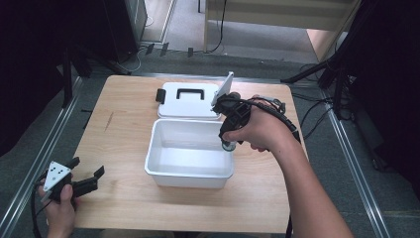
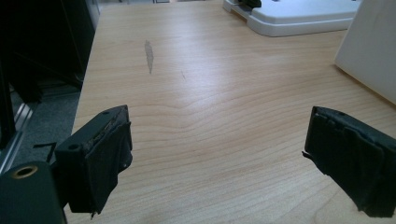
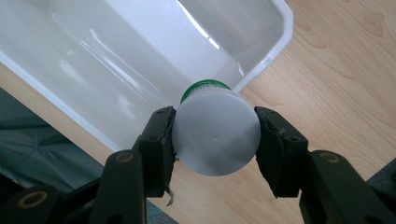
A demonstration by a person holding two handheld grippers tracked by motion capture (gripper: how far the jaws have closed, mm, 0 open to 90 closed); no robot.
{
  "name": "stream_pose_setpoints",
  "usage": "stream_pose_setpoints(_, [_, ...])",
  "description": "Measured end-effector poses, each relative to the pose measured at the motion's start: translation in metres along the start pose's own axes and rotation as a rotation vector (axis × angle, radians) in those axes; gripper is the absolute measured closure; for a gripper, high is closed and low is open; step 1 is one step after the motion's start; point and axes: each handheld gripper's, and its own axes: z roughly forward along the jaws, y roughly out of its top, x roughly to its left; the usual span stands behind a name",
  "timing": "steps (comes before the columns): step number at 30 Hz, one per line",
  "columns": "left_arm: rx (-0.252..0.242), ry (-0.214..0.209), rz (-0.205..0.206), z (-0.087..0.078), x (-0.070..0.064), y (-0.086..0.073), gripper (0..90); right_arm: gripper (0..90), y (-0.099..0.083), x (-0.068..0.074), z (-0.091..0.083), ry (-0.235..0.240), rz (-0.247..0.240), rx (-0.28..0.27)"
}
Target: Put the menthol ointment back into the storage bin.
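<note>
One bottle (image 3: 215,133), one tub (image 1: 190,153), one lid (image 1: 188,99).

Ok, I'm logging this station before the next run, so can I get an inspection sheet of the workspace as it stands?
Surface: wooden table, one grey scuff mark.
Job's things: open white bin; its lid lies flat behind it; white bottle with green band, held over the bin's corner.
Clutter: nothing seen.
Grippers: left gripper open, empty, at the table's near left corner; right gripper shut on the bottle.
Cables: black cable trails over the right hand.
Surroundings: grey floor, metal rails, dark stands.
</note>
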Motion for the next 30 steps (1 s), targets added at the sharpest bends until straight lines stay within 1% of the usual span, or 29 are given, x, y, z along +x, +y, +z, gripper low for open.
stream_pose_setpoints(4, [-0.004, 0.002, 0.000, 0.000, 0.000, 0.000, 8.2, 51.7, 0.006, 0.007, 0.005, 0.001, -0.016, 0.010])
stream_pose_setpoints(9, [-0.005, -0.001, -0.002, 0.000, 0.000, 0.000, 8.2, 51.8, 0.011, 0.010, 0.009, 0.006, -0.021, 0.005])
stream_pose_setpoints(10, [-0.006, -0.002, -0.003, 0.000, 0.001, 0.000, 8.2, 51.7, 0.012, 0.011, 0.011, 0.008, -0.030, 0.008])
stream_pose_setpoints(13, [-0.005, -0.003, -0.005, 0.000, 0.001, 0.000, 8.2, 51.8, 0.014, 0.013, 0.016, 0.008, -0.033, 0.016])
stream_pose_setpoints(14, [-0.006, -0.002, -0.004, 0.000, 0.001, 0.000, 8.2, 51.7, 0.015, 0.014, 0.018, 0.007, -0.041, 0.016])
stream_pose_setpoints(15, [-0.006, -0.002, -0.004, 0.000, 0.001, 0.000, 8.2, 51.7, 0.016, 0.015, 0.020, 0.010, -0.035, 0.013])
stream_pose_setpoints(17, [-0.006, -0.002, -0.004, 0.000, 0.001, 0.000, 8.2, 51.7, 0.017, 0.015, 0.025, 0.015, -0.043, 0.011])
stream_pose_setpoints(30, [-0.005, -0.004, -0.009, 0.000, 0.001, 0.000, 8.2, 51.7, 0.022, 0.018, 0.052, 0.027, -0.056, 0.027])
